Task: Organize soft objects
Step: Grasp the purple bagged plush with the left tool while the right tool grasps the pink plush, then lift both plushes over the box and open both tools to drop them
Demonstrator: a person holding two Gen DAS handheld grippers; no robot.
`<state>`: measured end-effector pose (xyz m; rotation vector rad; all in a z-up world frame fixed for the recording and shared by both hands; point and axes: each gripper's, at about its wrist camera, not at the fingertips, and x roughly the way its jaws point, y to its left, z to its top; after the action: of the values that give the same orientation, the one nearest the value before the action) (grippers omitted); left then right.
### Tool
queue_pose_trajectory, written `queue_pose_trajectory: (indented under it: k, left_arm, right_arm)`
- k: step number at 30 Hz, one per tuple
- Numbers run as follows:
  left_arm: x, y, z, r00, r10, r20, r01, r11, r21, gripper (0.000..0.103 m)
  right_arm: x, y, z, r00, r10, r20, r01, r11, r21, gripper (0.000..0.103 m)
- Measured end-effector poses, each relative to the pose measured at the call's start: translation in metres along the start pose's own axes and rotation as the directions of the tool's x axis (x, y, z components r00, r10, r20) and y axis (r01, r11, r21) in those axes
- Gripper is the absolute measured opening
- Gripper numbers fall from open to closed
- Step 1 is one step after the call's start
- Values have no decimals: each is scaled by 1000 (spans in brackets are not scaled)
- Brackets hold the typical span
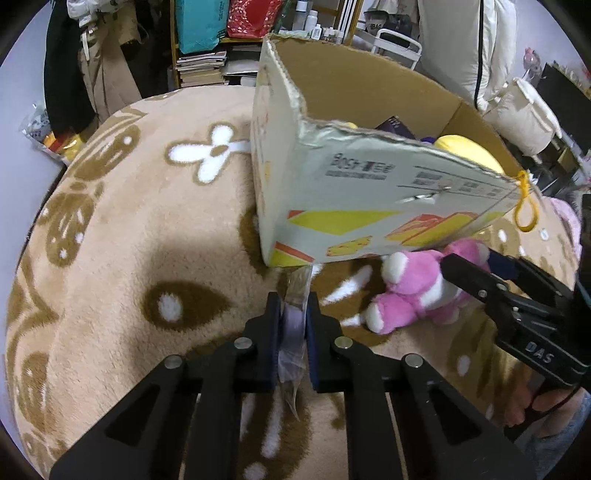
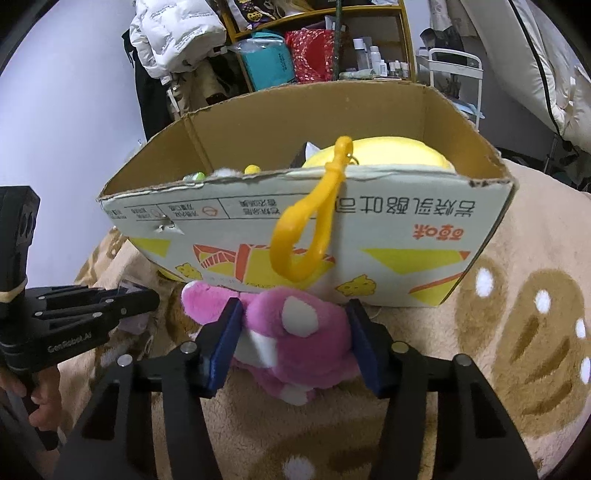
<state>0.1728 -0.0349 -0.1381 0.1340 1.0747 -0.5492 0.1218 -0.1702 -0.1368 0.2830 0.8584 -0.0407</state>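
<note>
A pink and white plush toy [image 2: 295, 332] with a yellow plastic clip loop [image 2: 314, 221] lies on the blanket in front of an open cardboard box [image 2: 388, 218]. My right gripper [image 2: 293, 332] is shut on the plush toy, the pads pressing its sides. The toy [image 1: 417, 291] and right gripper [image 1: 476, 273] also show in the left wrist view. My left gripper [image 1: 293, 328] is shut on a thin clear plastic strip [image 1: 293, 332] that runs to the box's near corner [image 1: 291, 258]. A yellow plush [image 2: 388, 153] lies inside the box.
A beige blanket with brown and white patterns [image 1: 129, 240] covers the surface. Behind the box stand a shelf with books and bags [image 1: 207, 44], hanging clothes [image 2: 177, 33] and a white cart [image 2: 454, 66].
</note>
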Motion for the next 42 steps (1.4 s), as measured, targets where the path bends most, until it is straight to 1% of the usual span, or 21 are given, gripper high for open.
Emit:
queue_pose_trajectory:
  k: [4, 6, 10, 15, 17, 19, 22, 23, 27, 30, 31, 32, 36, 38, 41, 42]
  left_arm:
    - [-11, -2, -5, 1000, 14, 19, -14, 1000, -1, 12]
    - [-14, -1, -6, 999, 31, 25, -31, 1000, -2, 12]
    - [-25, -5, -12, 996, 80, 43, -80, 997, 10, 12]
    - [-44, -8, -16, 982, 164, 94, -165, 986, 8, 12]
    - [-55, -10, -17, 970, 208, 128, -212, 977, 12, 12]
    - [-67, -10, -18, 963, 216, 163, -220, 975, 8, 12]
    - [-88, -17, -20, 940, 242, 240, -250, 968, 2, 12]
    - [-99, -20, -21, 927, 252, 277, -262, 965, 0, 12]
    - [-122, -28, -22, 895, 275, 352, -279, 959, -41, 13]
    - [-132, -40, -21, 881, 260, 395, -270, 962, -31, 13]
    - [-136, -47, -19, 869, 262, 419, -285, 959, -9, 13]
    - [-138, -51, -18, 863, 261, 432, -291, 957, 3, 13]
    - [-149, -67, -7, 846, 215, 488, -260, 965, 26, 13]
    - [-154, -75, 1, 830, 202, 520, -256, 966, 33, 13]
    - [-159, -84, 15, 821, 174, 544, -236, 971, 46, 13]
    - [-160, -86, 22, 815, 166, 555, -232, 971, 50, 13]
  right_arm:
    - [-7, 2, -3, 1000, -15, 7, 15, 1000, -13, 52]
    - [-9, 4, -3, 1000, -17, 5, 17, 1000, -18, 50]
    - [-15, 5, -3, 1000, -19, 13, 19, 1000, -21, 49]
    - [-33, 7, -4, 999, -26, 46, 27, 999, -34, 48]
    - [-43, 6, -2, 997, -29, 67, 31, 999, -27, 48]
    - [-54, 4, -1, 996, -29, 89, 31, 999, -20, 48]
    - [-73, 3, 0, 991, -49, 121, 52, 998, -26, 48]
    - [-81, 2, 1, 989, -52, 136, 56, 998, -25, 48]
    - [-107, -4, 7, 978, -56, 202, 62, 998, -22, 48]
    - [-126, -5, 12, 964, -59, 260, 63, 998, -7, 48]
    - [-132, -5, 14, 959, -59, 277, 63, 998, -7, 48]
    - [-137, -5, 17, 955, -57, 292, 62, 998, -8, 48]
    - [-152, -2, 30, 934, -62, 352, 76, 997, -28, 48]
    - [-156, -1, 39, 926, -60, 372, 80, 996, -38, 48]
    - [-159, -3, 50, 917, -60, 395, 85, 995, -47, 48]
    - [-160, -3, 55, 914, -62, 401, 88, 995, -49, 48]
